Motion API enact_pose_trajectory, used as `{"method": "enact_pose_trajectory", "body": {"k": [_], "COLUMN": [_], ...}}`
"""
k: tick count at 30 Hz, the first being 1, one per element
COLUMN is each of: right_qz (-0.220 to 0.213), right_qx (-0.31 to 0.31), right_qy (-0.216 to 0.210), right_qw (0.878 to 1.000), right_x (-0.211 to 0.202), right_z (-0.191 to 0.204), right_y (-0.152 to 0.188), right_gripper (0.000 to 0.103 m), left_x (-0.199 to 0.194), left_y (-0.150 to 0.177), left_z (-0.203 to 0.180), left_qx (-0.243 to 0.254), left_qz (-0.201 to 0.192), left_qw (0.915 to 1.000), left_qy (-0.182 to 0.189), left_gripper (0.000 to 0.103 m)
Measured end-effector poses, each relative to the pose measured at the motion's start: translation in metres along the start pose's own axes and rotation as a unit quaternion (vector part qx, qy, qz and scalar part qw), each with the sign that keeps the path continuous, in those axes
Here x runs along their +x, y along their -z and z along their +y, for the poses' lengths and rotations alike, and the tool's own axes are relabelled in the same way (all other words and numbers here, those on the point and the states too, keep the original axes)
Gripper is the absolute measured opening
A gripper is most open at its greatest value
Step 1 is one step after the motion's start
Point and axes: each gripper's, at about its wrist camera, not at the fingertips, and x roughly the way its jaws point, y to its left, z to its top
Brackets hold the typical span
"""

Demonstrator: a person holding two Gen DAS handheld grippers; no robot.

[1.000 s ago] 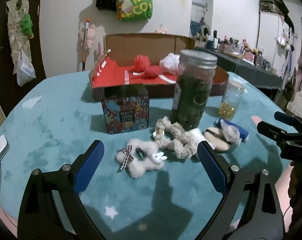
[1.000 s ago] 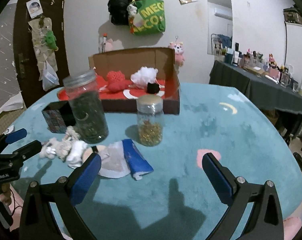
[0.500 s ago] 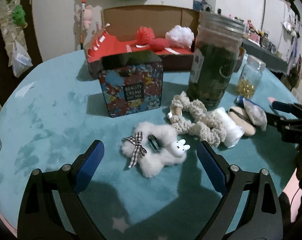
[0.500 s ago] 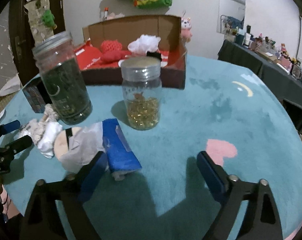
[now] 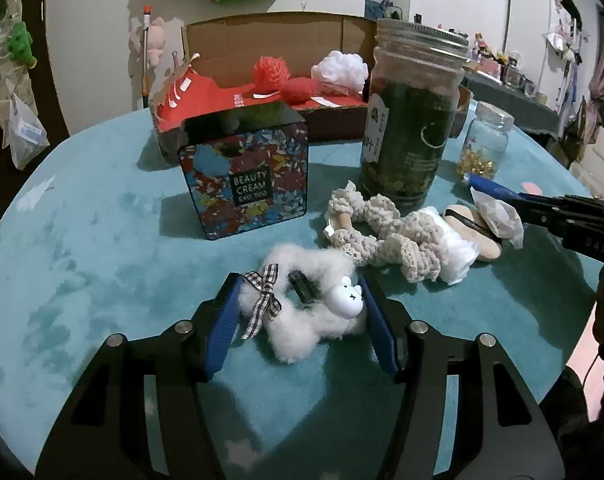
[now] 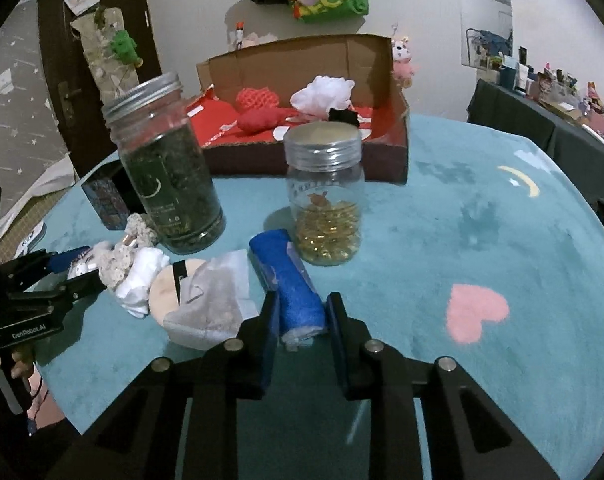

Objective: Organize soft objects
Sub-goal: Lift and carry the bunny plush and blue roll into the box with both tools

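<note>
**Both grippers closing on soft things**

The fluffy white hair tie (image 5: 302, 312) lies on the teal table (image 5: 102, 240), in front of the patterned tin (image 5: 248, 188). Your left gripper (image 5: 298, 320) is closing, its pads touching the fluff. Your right gripper (image 6: 302, 320) is closing on the blue roll (image 6: 290, 284) beside the small jar (image 6: 325, 208). A second ago both jaws stood wide, farther back. Next, lift both and carry them to the cardboard box (image 5: 278, 64).
</note>
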Motion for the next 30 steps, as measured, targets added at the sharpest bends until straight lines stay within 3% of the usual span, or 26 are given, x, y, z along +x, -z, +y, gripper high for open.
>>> {"method": "enact_pose_trajectory", "body": {"k": [11, 30], "right_qz": [-0.010, -0.012], "right_qx": [0.010, 0.041], "right_qy": [0.007, 0.055], "right_qw": [1.000, 0.998], "right_x": [-0.020, -0.034], "right_z": [-0.006, -0.048], "right_y": [0.004, -0.004], "right_gripper": [0.025, 0.025], "left_x": [-0.013, -0.012], "left_y": [-0.003, -0.023], "left_z": [0.014, 0.076], "left_qx": [-0.002, -0.031], "left_qz": [-0.005, 0.002], "left_qw": [0.9999, 0.9981], "left_qy": [-0.016, -0.053], "left_gripper": [0.057, 0.057]}}
